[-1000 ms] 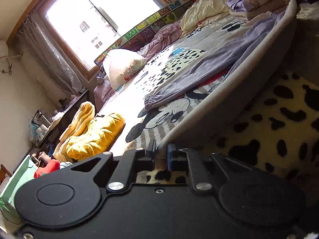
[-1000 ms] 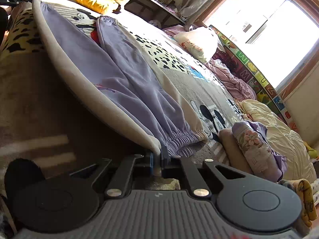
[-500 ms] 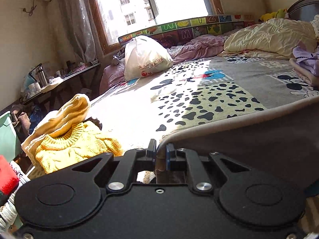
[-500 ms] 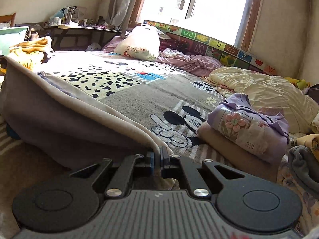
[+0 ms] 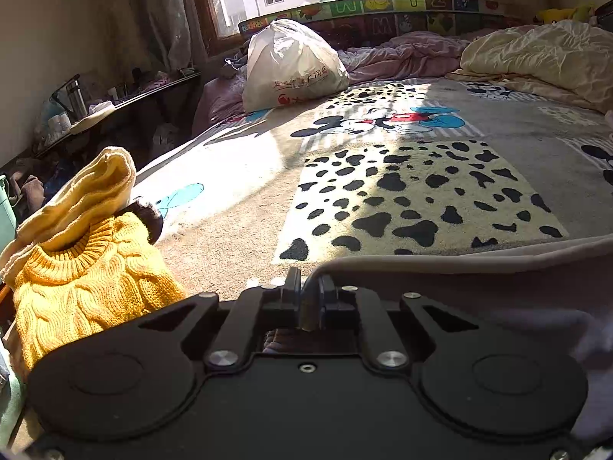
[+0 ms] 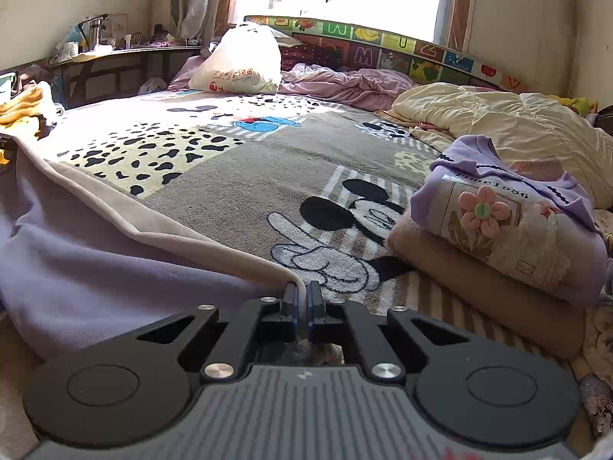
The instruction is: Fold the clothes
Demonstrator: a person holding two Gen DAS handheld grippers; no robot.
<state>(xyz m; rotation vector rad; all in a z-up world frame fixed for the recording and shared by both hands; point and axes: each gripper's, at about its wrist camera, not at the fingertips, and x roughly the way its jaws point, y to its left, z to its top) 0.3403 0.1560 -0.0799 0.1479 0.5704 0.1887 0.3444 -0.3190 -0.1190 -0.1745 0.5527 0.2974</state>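
A white plastic bag (image 5: 293, 67) sits knotted and bulging at the far side of the bed (image 5: 383, 176); its contents are hidden. The lilac trousers (image 6: 95, 253) lie at the bed's near edge, their folded beige-lined edge stretched crosswise between both grippers. The left gripper (image 5: 307, 292) has its fingers pinched tight on one end of that edge, the right gripper (image 6: 301, 299) clamped likewise on the other. A yellow sweater (image 5: 84, 280) lies left, a folded pile (image 6: 509, 237) right.

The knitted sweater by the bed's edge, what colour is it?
Yellow. The sweater shows best in the left wrist view.
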